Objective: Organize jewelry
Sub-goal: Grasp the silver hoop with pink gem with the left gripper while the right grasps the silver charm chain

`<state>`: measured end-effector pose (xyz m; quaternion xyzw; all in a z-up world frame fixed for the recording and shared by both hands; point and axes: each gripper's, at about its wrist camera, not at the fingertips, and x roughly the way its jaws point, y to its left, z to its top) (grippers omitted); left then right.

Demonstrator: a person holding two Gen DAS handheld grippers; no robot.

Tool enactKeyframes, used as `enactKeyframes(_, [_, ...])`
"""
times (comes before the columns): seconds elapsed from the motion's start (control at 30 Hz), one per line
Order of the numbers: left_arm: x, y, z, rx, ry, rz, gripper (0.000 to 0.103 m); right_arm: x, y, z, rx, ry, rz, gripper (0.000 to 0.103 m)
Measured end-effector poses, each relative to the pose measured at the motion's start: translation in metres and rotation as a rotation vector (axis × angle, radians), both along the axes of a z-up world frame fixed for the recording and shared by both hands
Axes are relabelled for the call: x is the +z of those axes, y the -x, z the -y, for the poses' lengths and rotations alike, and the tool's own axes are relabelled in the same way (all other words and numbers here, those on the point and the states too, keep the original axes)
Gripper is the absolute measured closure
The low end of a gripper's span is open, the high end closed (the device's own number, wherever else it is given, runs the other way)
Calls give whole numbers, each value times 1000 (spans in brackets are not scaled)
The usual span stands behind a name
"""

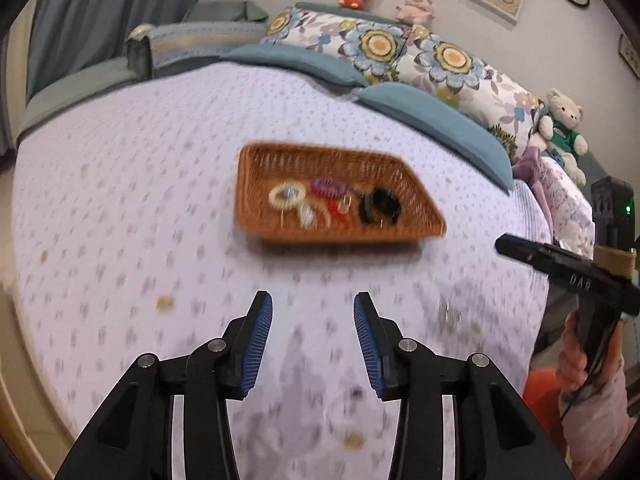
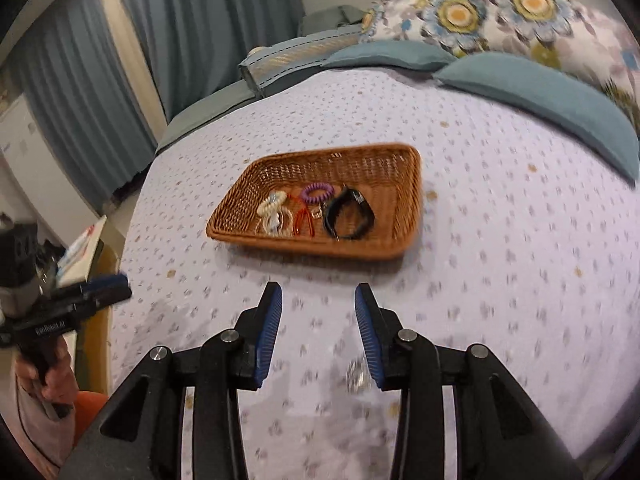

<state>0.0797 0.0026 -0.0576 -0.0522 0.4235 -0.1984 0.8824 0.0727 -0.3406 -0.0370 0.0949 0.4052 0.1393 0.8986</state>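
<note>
You've got both the left gripper (image 1: 313,312) and right gripper (image 2: 319,304) spread wide, holding nothing, over a dotted lavender bedspread (image 2: 500,240) with the wicker basket (image 2: 360,164) ahead, floral pillows (image 1: 400,48) and blue curtains (image 2: 208,20) behind.

Black tongs (image 2: 318,332), blue ribbed pads (image 2: 269,334), silver screws, pale sleeve (image 1: 600,420)

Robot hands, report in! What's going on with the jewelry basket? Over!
Left gripper open, empty. Right gripper open, empty. Basket on bed, holding hair ties and black band. Nothing blocking.
</note>
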Motion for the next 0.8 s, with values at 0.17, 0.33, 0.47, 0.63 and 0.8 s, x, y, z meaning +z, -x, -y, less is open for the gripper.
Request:
enactKeyframes(0.17, [-26, 27, -7, 14, 22, -55, 59, -19, 22, 19, -70, -48, -38, 62])
enactKeyframes(0.33, [-49, 36, 10, -25, -23, -98, 59, -42, 32, 28, -117, -32, -94, 62])
enactKeyframes(0.47, [-63, 42, 29, -96, -75, -117, 59, -63, 33, 29, -119, -37, -152, 62])
enactKeyframes(0.63, [-79, 41, 40, -133, -118, -150, 59, -84, 30, 12, -88, -3, -213, 62])
enactKeyframes(0.8, [-89, 33, 41, -134, -133, -182, 60, -100, 19, 8, -113, 16, -262, 58])
